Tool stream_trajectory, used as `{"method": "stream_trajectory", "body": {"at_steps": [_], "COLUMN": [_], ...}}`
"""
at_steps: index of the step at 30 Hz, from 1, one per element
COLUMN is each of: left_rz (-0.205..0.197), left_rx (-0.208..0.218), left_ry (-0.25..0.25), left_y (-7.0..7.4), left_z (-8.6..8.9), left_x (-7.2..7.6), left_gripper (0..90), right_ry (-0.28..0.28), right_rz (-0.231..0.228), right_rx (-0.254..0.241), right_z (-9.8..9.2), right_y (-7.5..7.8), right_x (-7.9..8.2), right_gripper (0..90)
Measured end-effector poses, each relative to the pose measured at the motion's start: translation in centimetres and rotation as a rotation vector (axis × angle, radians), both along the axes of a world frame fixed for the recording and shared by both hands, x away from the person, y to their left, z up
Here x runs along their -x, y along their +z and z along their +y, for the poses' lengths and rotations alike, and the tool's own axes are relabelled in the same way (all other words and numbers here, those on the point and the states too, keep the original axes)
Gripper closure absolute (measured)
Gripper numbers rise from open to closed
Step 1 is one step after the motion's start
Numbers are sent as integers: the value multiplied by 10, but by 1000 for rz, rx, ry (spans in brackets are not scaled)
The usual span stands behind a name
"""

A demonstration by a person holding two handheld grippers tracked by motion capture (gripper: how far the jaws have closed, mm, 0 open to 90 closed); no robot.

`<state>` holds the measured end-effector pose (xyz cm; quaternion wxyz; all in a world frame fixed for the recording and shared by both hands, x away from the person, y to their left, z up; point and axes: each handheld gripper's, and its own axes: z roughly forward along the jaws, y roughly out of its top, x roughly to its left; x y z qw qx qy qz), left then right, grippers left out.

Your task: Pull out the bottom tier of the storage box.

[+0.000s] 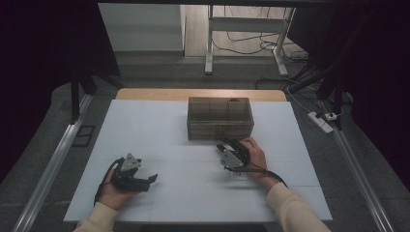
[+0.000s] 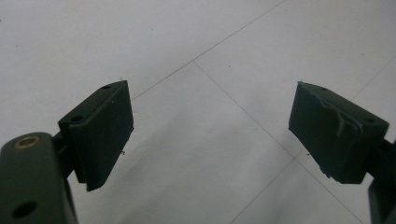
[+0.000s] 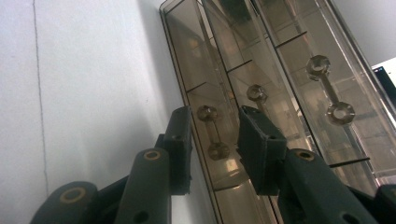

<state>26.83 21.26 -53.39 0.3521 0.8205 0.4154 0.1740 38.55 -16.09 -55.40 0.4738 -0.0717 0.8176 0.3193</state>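
Note:
A smoked see-through drawer box (image 1: 220, 118) stands at the far middle of the white table (image 1: 159, 125). My right gripper (image 1: 225, 145) is at the box's front face, held by a hand. In the right gripper view the box (image 3: 289, 84) shows several drawers, each with a two-knob bar handle. One handle (image 3: 213, 131) lies between my right gripper's (image 3: 215, 122) jaws, with a gap showing on each side of it. My left gripper (image 1: 147, 174) rests low at the near left, far from the box. Its jaws (image 2: 210, 107) stand wide open over bare table.
The table's wooden far edge (image 1: 145, 94) shows behind the white top. Metal rails (image 1: 58, 154) run along the floor at both sides. A power strip (image 1: 321, 121) and cables lie on the floor at the right. A desk frame (image 1: 209, 43) stands farther back.

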Motion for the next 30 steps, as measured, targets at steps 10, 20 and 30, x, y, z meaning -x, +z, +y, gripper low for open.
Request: {"method": "stream_trajectory", "body": {"at_steps": [10,20,30], "left_rz": [0,0,0], "left_rx": [-2,-3,-3], "left_ry": [0,-2,-2], "left_y": [0,-1,0], "left_z": [0,0,0], "left_x": [0,0,0], "left_gripper": [140,140,141], "right_ry": [-6,-2,0], "right_rz": [-10,-2,-13], "right_rx": [18,10,19], "right_z": [-1,0,-1], "right_y": [-2,-4,-6], "right_x": [-3,-5,-8], "right_gripper": [651,661,671]}}
